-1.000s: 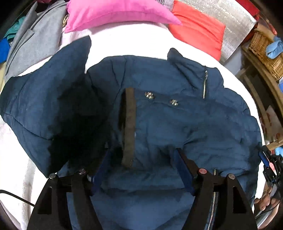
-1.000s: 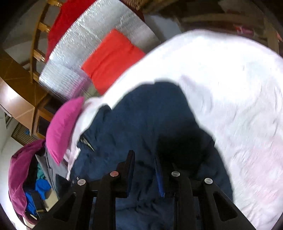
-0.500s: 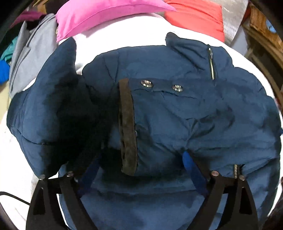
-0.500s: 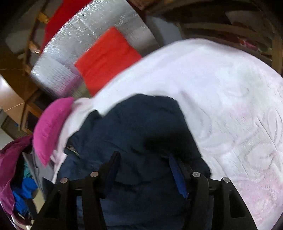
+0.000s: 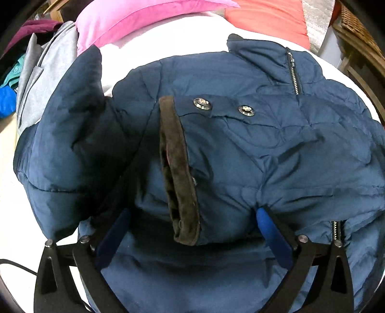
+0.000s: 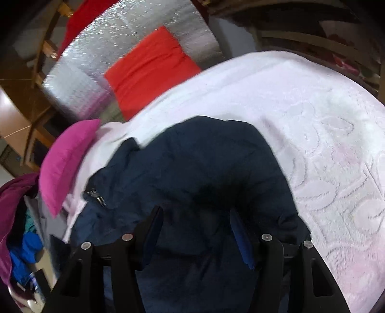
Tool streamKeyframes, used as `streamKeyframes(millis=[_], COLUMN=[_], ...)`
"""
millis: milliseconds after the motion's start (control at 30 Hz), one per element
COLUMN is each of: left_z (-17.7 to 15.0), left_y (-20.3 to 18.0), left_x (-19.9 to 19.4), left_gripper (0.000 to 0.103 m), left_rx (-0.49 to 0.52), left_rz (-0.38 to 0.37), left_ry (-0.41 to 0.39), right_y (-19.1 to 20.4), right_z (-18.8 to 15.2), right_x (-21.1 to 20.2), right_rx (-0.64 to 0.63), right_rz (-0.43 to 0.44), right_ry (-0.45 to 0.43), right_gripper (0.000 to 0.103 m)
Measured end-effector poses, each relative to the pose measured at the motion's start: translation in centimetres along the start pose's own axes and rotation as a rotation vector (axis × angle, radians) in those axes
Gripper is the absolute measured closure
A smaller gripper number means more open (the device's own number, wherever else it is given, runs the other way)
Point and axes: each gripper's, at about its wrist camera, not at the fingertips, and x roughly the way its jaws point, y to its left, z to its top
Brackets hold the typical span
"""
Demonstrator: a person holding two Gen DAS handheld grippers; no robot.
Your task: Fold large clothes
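Observation:
A navy padded jacket (image 5: pixel 240 149) lies spread on a white bedspread (image 6: pixel 312 120). One sleeve is folded across its chest, with the brown-lined cuff (image 5: pixel 178 168) pointing toward me. My left gripper (image 5: pixel 192 211) hovers just over that cuff. Its jaws are opening wide, the sleeve end lies between them, and the pads are not pressing it. In the right wrist view the jacket (image 6: pixel 204 163) shows its dark right side. My right gripper (image 6: pixel 196 210) is open above the fabric and holds nothing.
A pink pillow (image 5: pixel 144 16) and a red pillow (image 5: pixel 264 24) lie at the head of the bed, in front of a silver mat (image 6: pixel 120 60). A grey garment (image 5: pixel 41 79) and other clothes are piled at the left. A wicker basket (image 5: pixel 361 26) stands at the right.
The left jaws spread wider and came lower over the folded sleeve's cuff. The right jaws went from nearly shut to apart, and that gripper shifted over the jacket.

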Motion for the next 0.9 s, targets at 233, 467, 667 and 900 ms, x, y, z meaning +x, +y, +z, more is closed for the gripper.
streamKeyframes(millis=[233, 467, 667, 900], left_z=[-0.6, -1.2, -0.5, -0.6], left_y=[0.1, 1.8, 6.6, 15.1], left_x=[-1.7, -5.5, -9.0, -10.8], left_gripper=[0.000, 0.000, 0.000, 0.000], left_rx=[0.026, 0.042, -0.106, -0.324], left_rz=[0.010, -0.036, -0.093, -0.049], left_ry=[-0.031, -0.167, -0.261, -0.331], right_y=[3.4, 5.1, 8.4, 8.3], right_z=[-2.5, -3.8, -5.2, -6.4], right_x=[1.0, 1.9, 1.0, 3.7], right_rx=[-0.099, -0.128, -0.222, -0.240], right_rz=[0.040, -0.008, 0.019, -0.004], right_ry=[0.067, 0.101, 0.069, 0.148], right_gripper=[0.041, 0.041, 0.041, 0.041])
